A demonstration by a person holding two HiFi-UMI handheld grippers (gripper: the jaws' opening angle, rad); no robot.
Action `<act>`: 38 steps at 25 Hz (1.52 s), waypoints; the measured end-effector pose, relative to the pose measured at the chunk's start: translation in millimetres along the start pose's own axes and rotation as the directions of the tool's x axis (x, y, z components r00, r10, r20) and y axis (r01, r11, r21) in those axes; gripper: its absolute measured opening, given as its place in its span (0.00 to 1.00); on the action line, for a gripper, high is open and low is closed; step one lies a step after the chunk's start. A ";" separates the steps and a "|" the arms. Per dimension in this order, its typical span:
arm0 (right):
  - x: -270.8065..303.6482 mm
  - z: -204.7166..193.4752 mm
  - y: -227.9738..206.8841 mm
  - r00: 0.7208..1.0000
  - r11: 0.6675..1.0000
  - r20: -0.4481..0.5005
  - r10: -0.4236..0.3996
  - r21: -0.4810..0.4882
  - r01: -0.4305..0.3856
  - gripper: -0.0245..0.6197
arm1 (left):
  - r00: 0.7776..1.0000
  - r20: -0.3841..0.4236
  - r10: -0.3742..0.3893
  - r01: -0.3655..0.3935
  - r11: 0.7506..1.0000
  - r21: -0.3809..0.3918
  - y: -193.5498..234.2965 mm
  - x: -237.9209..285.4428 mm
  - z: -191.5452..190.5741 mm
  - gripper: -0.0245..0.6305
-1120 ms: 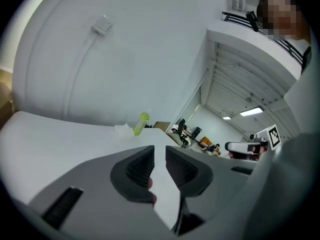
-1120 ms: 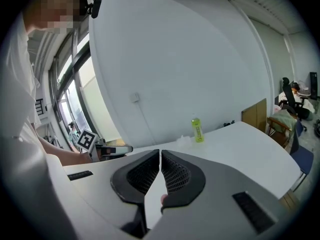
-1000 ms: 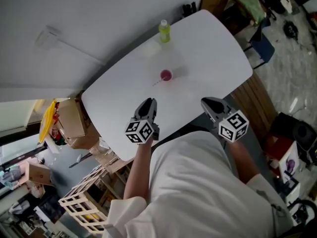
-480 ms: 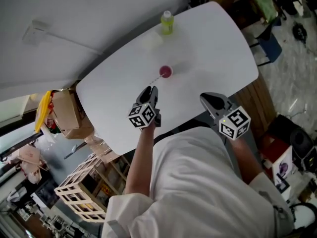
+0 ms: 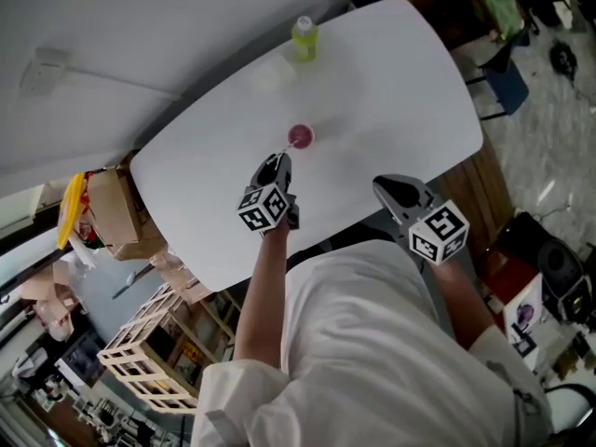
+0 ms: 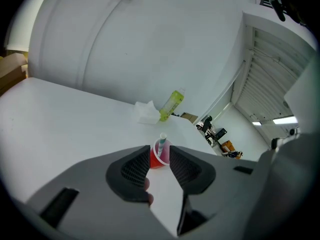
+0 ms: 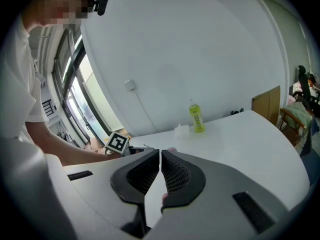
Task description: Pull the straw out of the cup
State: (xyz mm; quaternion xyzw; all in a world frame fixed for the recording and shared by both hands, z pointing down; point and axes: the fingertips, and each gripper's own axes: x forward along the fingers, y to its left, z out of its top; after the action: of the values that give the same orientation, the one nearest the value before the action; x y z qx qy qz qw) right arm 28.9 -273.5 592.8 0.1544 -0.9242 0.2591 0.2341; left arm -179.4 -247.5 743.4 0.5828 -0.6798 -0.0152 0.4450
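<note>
A small clear cup (image 5: 300,136) of red drink stands near the middle of the white table (image 5: 400,91), with a pale striped straw (image 6: 162,143) upright in it. My left gripper (image 5: 273,164) hovers just short of the cup. Its jaws are opening, and nothing is between the pads. In the left gripper view the cup (image 6: 158,156) shows through the gap, just beyond the fingertips. My right gripper (image 5: 389,186) hangs at the table's near edge, apart from the cup. In the right gripper view that gripper (image 7: 160,154) has its pads together and holds nothing.
A yellow-green bottle (image 5: 304,38) and a crumpled white tissue (image 5: 268,74) sit at the table's far side by the wall. On the floor to the left are cardboard boxes (image 5: 112,214) and a wooden crate (image 5: 154,366). A chair (image 5: 494,82) stands on the right.
My left gripper has come forward and down toward the cup, so the gap between them has shrunk. The right gripper has shifted only a little.
</note>
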 end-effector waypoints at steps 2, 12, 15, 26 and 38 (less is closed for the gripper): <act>-2.3 -2.5 -4.3 1.000 1.000 -0.007 -0.002 0.000 0.002 0.10 | 1.000 0.015 0.016 -0.016 1.000 -0.007 1.3 1.0 0.7 0.20; -0.6 -7.5 -7.2 1.000 1.000 -0.008 0.009 -0.009 -0.009 0.10 | 0.997 0.080 0.016 -0.014 1.000 -0.023 -5.7 -9.8 15.6 0.07; 2.6 -9.6 -1.1 1.000 1.000 -0.007 0.019 -0.018 -0.019 0.10 | 0.995 0.099 0.001 0.000 1.000 -0.011 -10.2 -19.7 20.6 0.07; 7.1 -4.2 41.7 0.999 0.998 0.036 0.017 -0.069 -0.014 0.10 | 0.987 0.147 -0.065 0.057 0.997 0.056 -17.8 -81.4 34.9 0.07; -12.8 -7.4 99.0 0.994 0.993 0.104 -0.015 -0.115 0.027 0.10 | 0.964 0.189 -0.188 0.162 0.976 0.146 -41.7 -178.2 48.4 0.07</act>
State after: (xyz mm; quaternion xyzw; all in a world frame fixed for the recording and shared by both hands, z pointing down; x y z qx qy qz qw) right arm 2.1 -186.4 551.6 0.1635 -0.9469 0.1940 0.1976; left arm -190.5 -141.4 587.1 0.6636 -0.6666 -0.0694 0.3323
